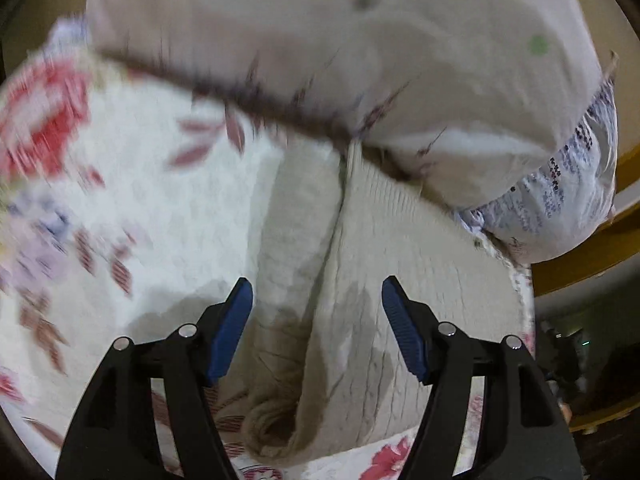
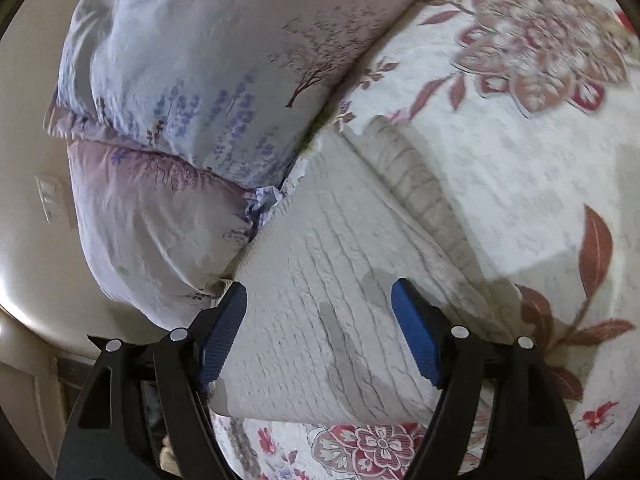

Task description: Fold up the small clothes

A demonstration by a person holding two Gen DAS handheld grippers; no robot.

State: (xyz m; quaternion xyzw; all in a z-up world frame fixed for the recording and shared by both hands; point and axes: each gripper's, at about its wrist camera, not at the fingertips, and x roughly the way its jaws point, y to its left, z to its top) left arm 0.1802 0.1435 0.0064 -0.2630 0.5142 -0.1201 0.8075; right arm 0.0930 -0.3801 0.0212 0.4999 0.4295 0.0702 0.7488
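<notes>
A cream knitted garment (image 1: 376, 300) lies on a floral bedspread (image 1: 132, 216), folded lengthwise with a sleeve or folded edge (image 1: 288, 264) along its left side. My left gripper (image 1: 317, 292) is open and empty just above it. In the right wrist view the same knitted garment (image 2: 320, 280) lies flat, its ribbed sleeve (image 2: 416, 184) along the right edge. My right gripper (image 2: 319, 294) is open and empty over the garment's near part.
Two pillows with lavender prints (image 2: 208, 64) (image 2: 152, 216) lie against the garment's far end; a pillow also shows in the left wrist view (image 1: 360, 40). The bedspread (image 2: 520, 184) extends to the right. A wooden bed frame (image 1: 600, 248) and a wall (image 2: 32, 240) border the bed.
</notes>
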